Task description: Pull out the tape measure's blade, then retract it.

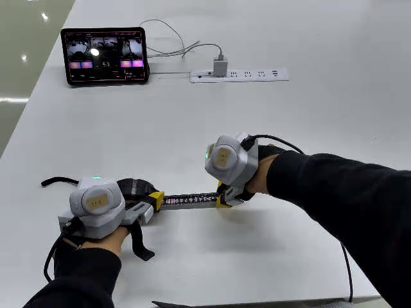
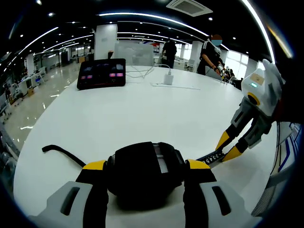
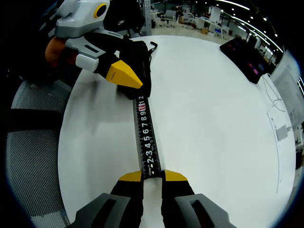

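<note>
Anchoring the tape measure (image 1: 133, 187) on the white counter (image 1: 192, 115), my left gripper (image 2: 146, 165) has its two yellow-tipped jaws closed against either side of the black case. My right gripper (image 3: 152, 176) is closed to a narrow pinch on the free end of the blade (image 3: 145, 135). The blade runs flat along the counter from that pinch to the mouth of the case, and a short run of printed numerals shows between the two grippers.

I judge the step in hand to be the pull-out, with little of it done and the retraction not yet begun. To do it well I would move the right gripper straight away from the case, in line with the blade and low over the counter, so the blade neither twists nor kinks at the mouth. The left gripper should stop the case from sliding or tipping. The pinch is on a thin, slick strip, so a slow, even pull is safer than a jerk; a slip would let the blade snap home. A tablet (image 1: 104, 55) and a power strip (image 1: 247, 75) lie well apart at the far side, out of the line of the pull.
</note>
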{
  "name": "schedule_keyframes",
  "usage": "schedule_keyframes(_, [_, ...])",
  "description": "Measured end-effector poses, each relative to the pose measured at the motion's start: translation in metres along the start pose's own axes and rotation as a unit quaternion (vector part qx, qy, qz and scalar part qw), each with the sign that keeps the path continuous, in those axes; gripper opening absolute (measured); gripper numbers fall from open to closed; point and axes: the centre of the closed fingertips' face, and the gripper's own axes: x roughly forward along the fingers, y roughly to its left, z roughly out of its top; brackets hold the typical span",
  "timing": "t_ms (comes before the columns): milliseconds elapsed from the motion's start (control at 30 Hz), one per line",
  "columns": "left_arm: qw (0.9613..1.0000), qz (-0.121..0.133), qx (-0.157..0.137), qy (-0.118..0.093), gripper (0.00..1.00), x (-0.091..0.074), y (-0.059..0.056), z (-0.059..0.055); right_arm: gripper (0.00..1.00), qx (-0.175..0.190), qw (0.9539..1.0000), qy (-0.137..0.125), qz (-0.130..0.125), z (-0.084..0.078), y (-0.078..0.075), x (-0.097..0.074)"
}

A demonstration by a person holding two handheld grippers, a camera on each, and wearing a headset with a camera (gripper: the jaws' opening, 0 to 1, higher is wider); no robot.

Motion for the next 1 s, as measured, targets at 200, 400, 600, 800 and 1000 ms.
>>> schedule_keyframes(200, [1.0,-0.003,-0.001,0.0,0.59,0.0002,0.0006,0.0001,0.09,-0.004,1.0,-0.007,0.001,0.0027,0.0002,0.0011])
schedule_keyframes(400, [1.0,-0.003,-0.001,0.001,0.59,0.0,0.0002,0.0,0.09,-0.001,0.9999,-0.012,0.002,0.0038,0.0003,0.0025])
schedule_keyframes(600, [1.0,-0.003,-0.002,0.001,0.59,-0.001,-0.0004,0.0003,0.09,0.0,0.9998,-0.018,0.005,0.0055,0.0014,0.0032])
schedule_keyframes(800, [1.0,-0.004,-0.001,0.003,0.59,-0.0003,-0.0001,0.0002,0.09,-0.008,0.9997,-0.022,0.004,0.0077,0.0025,0.004])
schedule_keyframes(1000, [1.0,-0.004,-0.001,0.003,0.59,-0.0001,-0.0002,-0.0001,0.09,-0.008,0.9996,-0.028,0.004,0.0101,0.003,0.0049])
